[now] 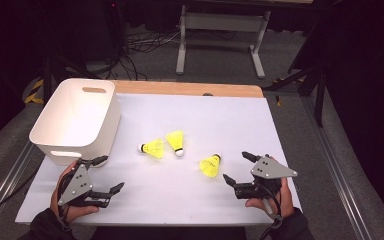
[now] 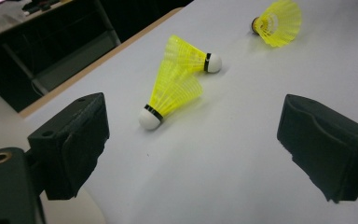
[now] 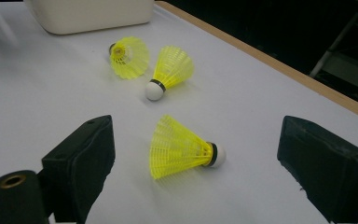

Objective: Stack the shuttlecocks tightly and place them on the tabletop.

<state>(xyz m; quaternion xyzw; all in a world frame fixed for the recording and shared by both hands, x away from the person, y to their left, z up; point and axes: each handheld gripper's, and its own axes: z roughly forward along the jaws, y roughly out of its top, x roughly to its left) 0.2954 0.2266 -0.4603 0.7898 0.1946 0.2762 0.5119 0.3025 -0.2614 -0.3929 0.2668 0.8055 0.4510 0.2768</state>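
Right gripper [image 1: 236, 169] stood wide, nearest shuttlecock [image 3: 182, 148] lying between its jaws on the table [image 1: 290, 165], untouched. Judged it feather-light, skirt crushable; I'd pinch the cork.

3 yellow shuttlecocks [image 1: 180, 146] on the white table [image 1: 230, 115], between 2 open hand-held grippers [image 1: 102, 174], beside a white bin [image 1: 75, 122]

A white surface [image 1: 205, 195] with a wooden far edge carries a white plastic bin [image 1: 77, 120] at its far left corner and three yellow shuttlecocks [image 1: 175, 140] lying on their sides mid-surface.
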